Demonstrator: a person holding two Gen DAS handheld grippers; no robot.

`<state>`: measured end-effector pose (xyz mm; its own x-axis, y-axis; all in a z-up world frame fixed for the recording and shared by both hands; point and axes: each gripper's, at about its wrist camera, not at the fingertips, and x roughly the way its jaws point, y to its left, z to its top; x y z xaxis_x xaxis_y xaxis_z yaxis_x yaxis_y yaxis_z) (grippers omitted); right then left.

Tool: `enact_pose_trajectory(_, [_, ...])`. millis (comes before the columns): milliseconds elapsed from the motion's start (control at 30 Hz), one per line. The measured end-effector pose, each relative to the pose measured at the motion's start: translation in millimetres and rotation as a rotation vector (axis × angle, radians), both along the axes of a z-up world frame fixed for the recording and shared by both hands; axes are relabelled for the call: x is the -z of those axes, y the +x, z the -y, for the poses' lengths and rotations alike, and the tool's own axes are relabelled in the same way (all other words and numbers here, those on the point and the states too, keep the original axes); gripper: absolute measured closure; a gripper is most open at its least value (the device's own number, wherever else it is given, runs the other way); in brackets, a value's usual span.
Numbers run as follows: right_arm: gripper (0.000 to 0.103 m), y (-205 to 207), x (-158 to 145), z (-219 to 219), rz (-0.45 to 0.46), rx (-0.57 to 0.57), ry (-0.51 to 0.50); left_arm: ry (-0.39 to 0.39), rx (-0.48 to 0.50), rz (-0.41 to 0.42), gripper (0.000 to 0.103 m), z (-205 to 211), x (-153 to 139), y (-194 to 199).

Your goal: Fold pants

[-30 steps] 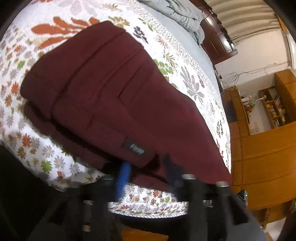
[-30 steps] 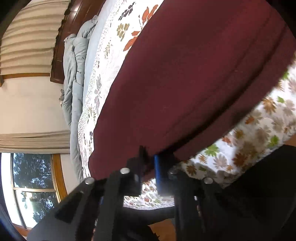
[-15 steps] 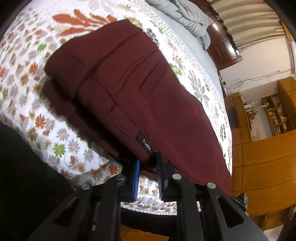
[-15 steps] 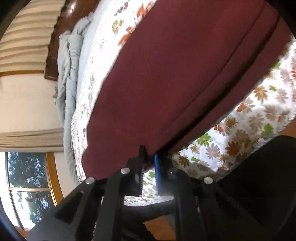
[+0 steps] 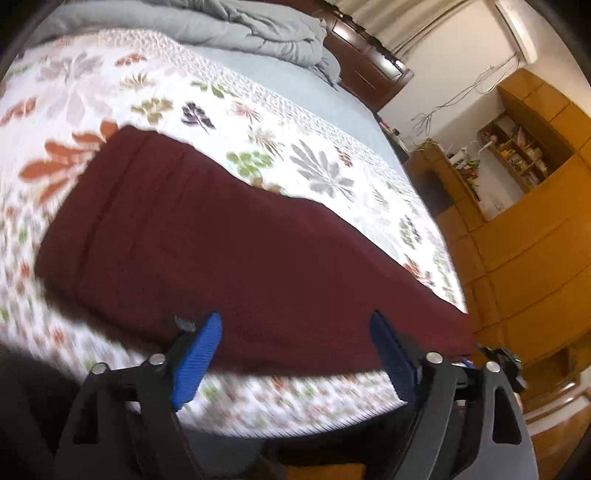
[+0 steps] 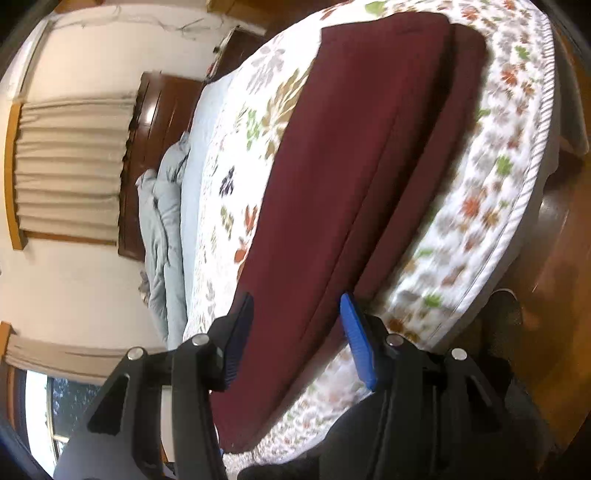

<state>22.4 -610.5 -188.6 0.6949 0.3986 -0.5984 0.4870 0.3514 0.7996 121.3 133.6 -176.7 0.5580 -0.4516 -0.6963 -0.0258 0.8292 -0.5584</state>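
Fingers first: the left gripper [image 5: 295,347] has its two black fingers w/ blue ribbed pads [image 5: 195,354] spread very wide & the jaws are opening more. Nothing is pinched; the pads are off the cloth, tho the near edge of the dark red folded cloth pants [image 5: 229,251] shows in the gap between them.

The right gripper [image 6: 295,332] is about half open & its jaws are opening too. Its blue pads [image 6: 356,339] hold nothing. The pants [image 6: 332,192] show in the gap here too, but the pads don't squeeze them.

Landmark = the bed w/ the white quilt w/ coloured leaf & flower prints [image 5: 314,173]. The pants lie flat on the quilt, near the bed's front edge, as one long strip along that edge. In the right wrist view you can see two layers, one on top of the other, w/ the lower layer poking out a bit on the side near the bed's edge. In the left wrist view the wider end w/ seams is on the left.

At the far end of the bed is a crumpled grey-blue blanket [image 5: 236,26], just in front of a dark brown wood headboard [image 5: 373,70]. Past the bed's right side in the left wrist view stands a big orange-brown wood cupboard w/ open shelves [image 5: 517,229]. Behind the headboard hang beige pleated curtains [image 6: 70,166].
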Motion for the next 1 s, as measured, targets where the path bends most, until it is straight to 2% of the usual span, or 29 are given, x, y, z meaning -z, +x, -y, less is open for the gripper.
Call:
enact_pose_trajectory(100, [0.053, 2, 13, 8, -0.011, 0.033, 0.019, 0.064, -0.036, -0.107, 0.017, -15, 25, 25])
enact_pose_trajectory(167, [0.053, 6, 20, 8, -0.021, 0.040, 0.025, 0.027, -0.043, -0.157, 0.017, -24, 44, 32])
enact_pose_trajectory(267, [0.053, 14, 29, 11, -0.023, 0.035, 0.036, 0.023, -0.041, -0.141, 0.015, -27, 48, 29])
enact_pose_trajectory(333, [0.058, 17, 33, 14, -0.013, 0.028, 0.036, 0.046, -0.029, -0.134, 0.013, -24, 48, 28])
enact_pose_trajectory(367, [0.071, 18, 33, 14, -0.009, 0.022, 0.035, 0.059, -0.023, -0.131, 0.013, -22, 48, 28])
enact_pose_trajectory(400, [0.092, 19, 34, 14, -0.007, 0.011, 0.031, 0.066, -0.020, -0.130, 0.013, -21, 49, 27])
enact_pose_trajectory(500, [0.094, 13, 32, 16, 0.000, 0.024, 0.026, 0.064, -0.019, -0.133, 0.013, -23, 49, 26])
enact_pose_trajectory(633, [0.094, -1, 27, 17, 0.012, 0.037, 0.004, 0.055, -0.021, -0.133, 0.013, -21, 48, 29])
enact_pose_trajectory(767, [0.093, 1, 45, 21, -0.008, 0.042, 0.017, 0.057, -0.018, -0.135, 0.013, -20, 48, 30])
enact_pose_trajectory(867, [0.082, 7, 42, 23, 0.030, 0.011, 0.026, 0.049, -0.016, -0.135, 0.013, -21, 48, 31])
enact_pose_trajectory(900, [0.069, 5, 37, 28, 0.046, 0.017, 0.027, 0.048, -0.015, -0.133, 0.013, -21, 48, 31])
enact_pose_trajectory(933, [0.063, 1, 31, 35, 0.059, 0.034, 0.014, 0.044, -0.016, -0.129, 0.013, -21, 48, 30])
enact_pose_trajectory(1000, [0.059, -11, 22, 52, 0.062, 0.094, -0.012, 0.045, -0.016, -0.125, 0.013, -21, 48, 29])
